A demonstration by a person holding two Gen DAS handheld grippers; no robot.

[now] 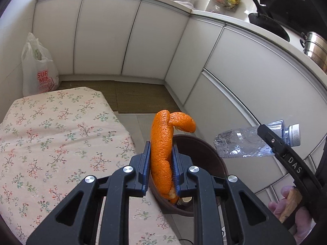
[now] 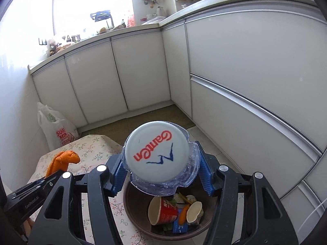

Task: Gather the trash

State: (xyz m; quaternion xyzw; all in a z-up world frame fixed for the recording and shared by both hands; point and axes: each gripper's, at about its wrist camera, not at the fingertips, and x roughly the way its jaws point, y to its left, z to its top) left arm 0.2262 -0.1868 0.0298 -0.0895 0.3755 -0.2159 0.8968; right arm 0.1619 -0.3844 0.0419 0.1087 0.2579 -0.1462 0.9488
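Observation:
My left gripper point(image 1: 161, 163) is shut on a long orange peel point(image 1: 163, 143) that stands up between its blue pads, over the near rim of a brown trash bin point(image 1: 206, 153). The right gripper point(image 2: 161, 173) is shut on a clear plastic bottle point(image 2: 157, 155), its white Ganten cap facing the camera. In the left wrist view the bottle point(image 1: 255, 140) hangs to the right of the bin. In the right wrist view the bin point(image 2: 132, 216) lies below the bottle and holds paper cups and scraps. The peel point(image 2: 61, 160) shows at the left there.
A table with a floral cloth point(image 1: 51, 143) stands left of the bin. White cabinets point(image 1: 102, 36) line the back and right. A white shopping bag point(image 1: 38, 71) sits on the floor in the corner. A person's gloved hand point(image 1: 286, 204) holds the right gripper's handle.

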